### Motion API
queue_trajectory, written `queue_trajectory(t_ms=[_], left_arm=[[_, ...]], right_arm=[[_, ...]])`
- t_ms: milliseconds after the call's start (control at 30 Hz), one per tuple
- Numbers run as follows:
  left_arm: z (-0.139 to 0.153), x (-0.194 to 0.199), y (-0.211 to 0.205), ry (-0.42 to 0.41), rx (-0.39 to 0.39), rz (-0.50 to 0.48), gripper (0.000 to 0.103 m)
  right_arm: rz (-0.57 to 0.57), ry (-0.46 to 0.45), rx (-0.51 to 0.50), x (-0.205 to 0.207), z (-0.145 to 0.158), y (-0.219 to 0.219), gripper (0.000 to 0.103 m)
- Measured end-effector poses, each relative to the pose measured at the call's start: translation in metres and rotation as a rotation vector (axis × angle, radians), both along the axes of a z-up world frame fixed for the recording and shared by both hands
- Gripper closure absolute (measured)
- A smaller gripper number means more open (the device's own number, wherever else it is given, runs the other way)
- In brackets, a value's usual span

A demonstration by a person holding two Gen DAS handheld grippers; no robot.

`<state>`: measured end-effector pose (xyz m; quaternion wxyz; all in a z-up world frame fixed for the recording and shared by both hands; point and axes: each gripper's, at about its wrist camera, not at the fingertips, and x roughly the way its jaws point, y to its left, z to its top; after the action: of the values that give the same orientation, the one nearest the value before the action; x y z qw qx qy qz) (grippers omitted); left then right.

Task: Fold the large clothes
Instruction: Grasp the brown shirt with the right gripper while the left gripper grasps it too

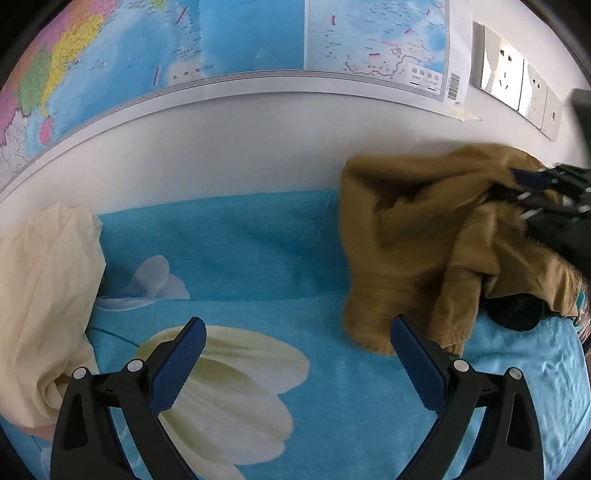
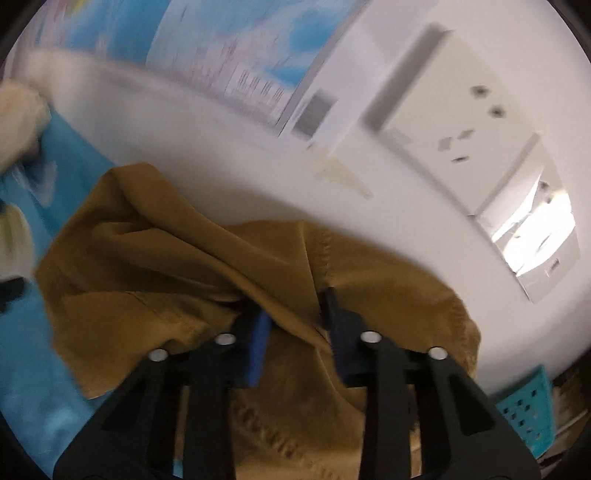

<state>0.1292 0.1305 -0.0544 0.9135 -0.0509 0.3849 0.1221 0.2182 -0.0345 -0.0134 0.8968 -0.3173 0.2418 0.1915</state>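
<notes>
Mustard-brown garment (image 1: 402, 240), cream cloth (image 1: 44, 295), turquoise blanket (image 1: 258, 243) with pale flower print.

A map (image 1: 229, 40) hung on the white wall (image 1: 229, 147), wall sockets (image 1: 517, 79) beside it, above a bed's blue flowered blanket (image 1: 258, 251).

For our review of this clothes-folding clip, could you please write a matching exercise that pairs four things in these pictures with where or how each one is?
Things:
1. brown garment
2. cream cloth
3. map
4. left gripper

Places or states:
A. hung on the wall
B. open, with nothing between its fingers
C. bunched at the left edge of the blue blanket
D. crumpled by the wall, with a fold between the fingers of the right gripper

Pairs: 1-D, 2-C, 3-A, 4-B
</notes>
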Motion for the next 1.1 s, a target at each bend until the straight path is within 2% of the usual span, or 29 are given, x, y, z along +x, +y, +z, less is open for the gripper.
queue_trajectory(t_ms=[67, 133, 267, 367, 533, 567, 600, 633, 667, 700, 733, 800, 867, 1000, 1067, 1100], left_arm=[[-0.001, 0.003, 0.003, -0.004, -0.012, -0.009, 0.006], [0.0, 0.005, 0.004, -0.019, -0.03, -0.03, 0.006], [0.005, 0.006, -0.003, -0.072, -0.068, -0.122, 0.006], [0.015, 0.007, -0.014, -0.129, -0.081, -0.203, 0.006], [0.032, 0.0, -0.026, -0.228, -0.137, -0.377, 0.006], [0.033, -0.003, -0.029, -0.237, -0.143, -0.394, 0.007], [0.034, -0.004, -0.034, -0.23, -0.147, -0.401, 0.014], [0.031, -0.002, -0.034, -0.213, -0.144, -0.393, 0.018], [0.027, 0.0, -0.032, -0.194, -0.148, -0.388, 0.024], [0.024, 0.002, -0.031, -0.182, -0.158, -0.389, 0.026], [0.02, 0.006, -0.027, -0.167, -0.172, -0.379, 0.028], [0.016, 0.009, -0.023, -0.158, -0.203, -0.374, 0.034], [0.016, 0.012, -0.022, -0.15, -0.22, -0.37, 0.039], [0.014, 0.012, -0.022, -0.152, -0.226, -0.372, 0.039], [0.014, 0.012, -0.021, -0.149, -0.212, -0.364, 0.038], [0.015, 0.013, -0.022, -0.148, -0.212, -0.363, 0.036]], right_arm=[[0.0, -0.003, 0.081, -0.01, 0.019, -0.016, 0.082], [-0.017, 0.005, 0.205, -0.021, 0.041, -0.043, 0.083], [-0.042, 0.048, 0.396, -0.034, 0.066, -0.089, 0.084], [-0.038, 0.086, 0.435, -0.041, 0.066, -0.1, 0.085], [-0.016, 0.097, 0.329, -0.034, 0.055, -0.08, 0.083], [-0.011, 0.1, 0.306, -0.031, 0.052, -0.073, 0.076], [0.004, 0.101, 0.257, -0.034, 0.044, -0.064, 0.072], [0.014, 0.094, 0.218, -0.023, 0.04, -0.064, 0.053], [0.023, 0.072, 0.192, -0.028, 0.036, -0.059, 0.027], [0.039, 0.047, 0.183, -0.033, 0.036, -0.058, 0.018], [0.071, 0.02, 0.176, -0.045, 0.034, -0.058, 0.014], [0.12, 0.004, 0.157, -0.065, 0.031, -0.072, 0.012], [0.175, 0.04, 0.139, -0.082, 0.02, -0.074, 0.01], [0.217, -0.015, -0.075, -0.108, -0.02, -0.057, 0.008], [0.229, -0.067, -0.176, -0.116, -0.044, -0.047, 0.009], [0.214, -0.134, -0.213, -0.116, -0.052, -0.036, 0.009]])
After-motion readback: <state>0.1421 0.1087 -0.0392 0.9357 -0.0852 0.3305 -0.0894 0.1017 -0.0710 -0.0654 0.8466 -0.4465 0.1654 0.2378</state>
